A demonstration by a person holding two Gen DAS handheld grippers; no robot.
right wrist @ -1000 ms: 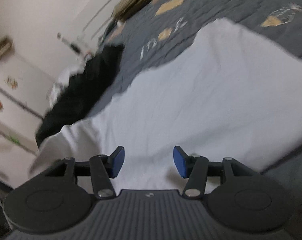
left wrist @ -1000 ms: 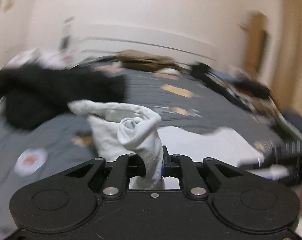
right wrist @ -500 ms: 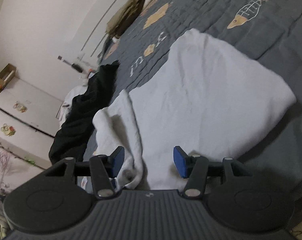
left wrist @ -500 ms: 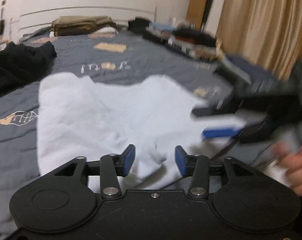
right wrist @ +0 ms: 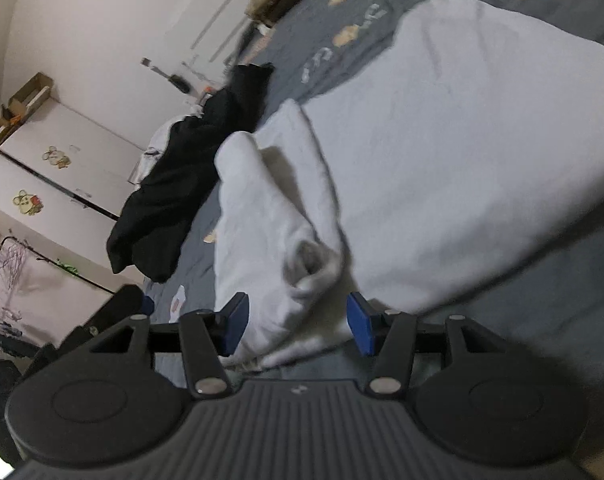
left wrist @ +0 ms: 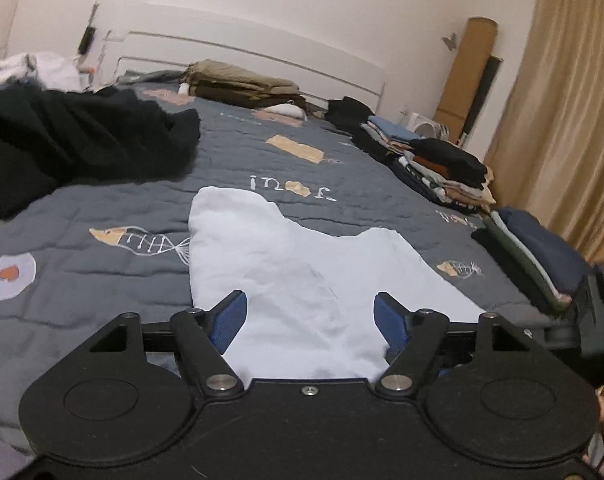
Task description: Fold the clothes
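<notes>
The left gripper [left wrist: 309, 316] has its jaws spread wide and holds nothing; the near hem of the white garment [left wrist: 302, 272] lies between and just under its blue pads [left wrist: 230, 320], spreading flat across the grey quilt [left wrist: 102, 208] ahead of them. The right gripper [right wrist: 296, 322] is likewise parted and empty, with the garment's bunched, rolled-over edge [right wrist: 270, 248] sitting just ahead of and between its pads [right wrist: 359, 322], while the flat body of the cloth runs off ahead and to the right of the jaws.

Further ahead and left of the left jaws sits a heap of black clothing [left wrist: 74, 148]. Ahead and to the right are stacks of folded clothes [left wrist: 441, 164], and beyond them the white headboard [left wrist: 254, 60].

Judged from this, the risk lies in that bunched edge: if the right jaws close on the thick roll, they may catch several layers at once, and the fold would carry the lump and come out crooked. A shallow bite by the left jaws on the thin hem could slip free as the cloth is lifted.
</notes>
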